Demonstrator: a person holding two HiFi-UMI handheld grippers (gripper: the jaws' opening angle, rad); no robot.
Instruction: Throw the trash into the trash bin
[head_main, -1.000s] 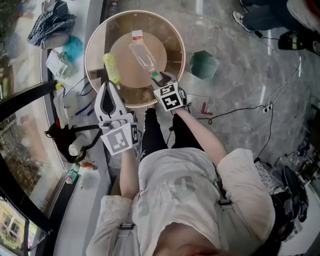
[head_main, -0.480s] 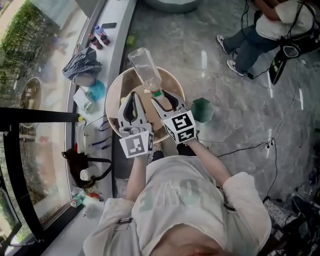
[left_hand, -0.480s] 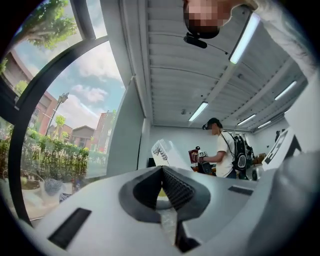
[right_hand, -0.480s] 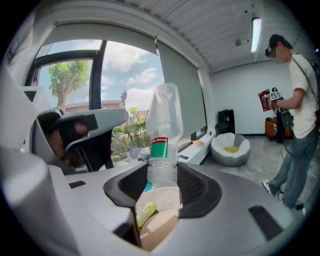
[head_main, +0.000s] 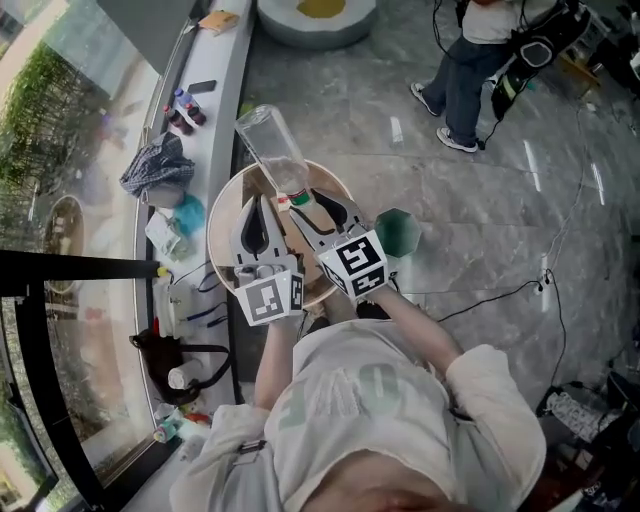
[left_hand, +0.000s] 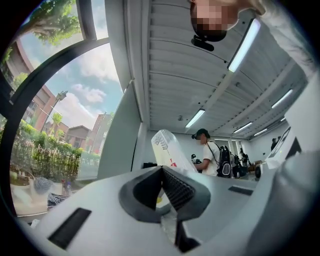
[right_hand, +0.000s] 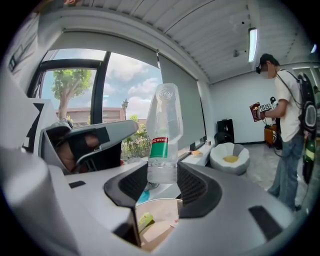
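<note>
My right gripper (head_main: 305, 200) is shut on a clear plastic bottle (head_main: 268, 148) with a green label, gripping it near the cap end. In the right gripper view the bottle (right_hand: 164, 135) stands upright between the pads. My left gripper (head_main: 262, 200) is beside it on the left, shut with nothing in it; its pads meet in the left gripper view (left_hand: 161, 170), with the bottle (left_hand: 167, 150) beyond them. Both hang over a round tan table (head_main: 225, 225), where a yellow-green item (right_hand: 145, 220) lies. A green trash bin (head_main: 400, 232) stands on the floor to the right.
A window ledge at the left carries a checked cloth (head_main: 155, 165), small bottles (head_main: 185, 108) and a black bag (head_main: 165, 350). Another person (head_main: 470, 60) stands on the marble floor at the back. A white round basin (head_main: 315, 15) sits ahead. A cable (head_main: 500, 295) crosses the floor.
Both grippers have risen from the round table. The bottle, which lay on the table in the right gripper's jaws, is now lifted and points up and away.
</note>
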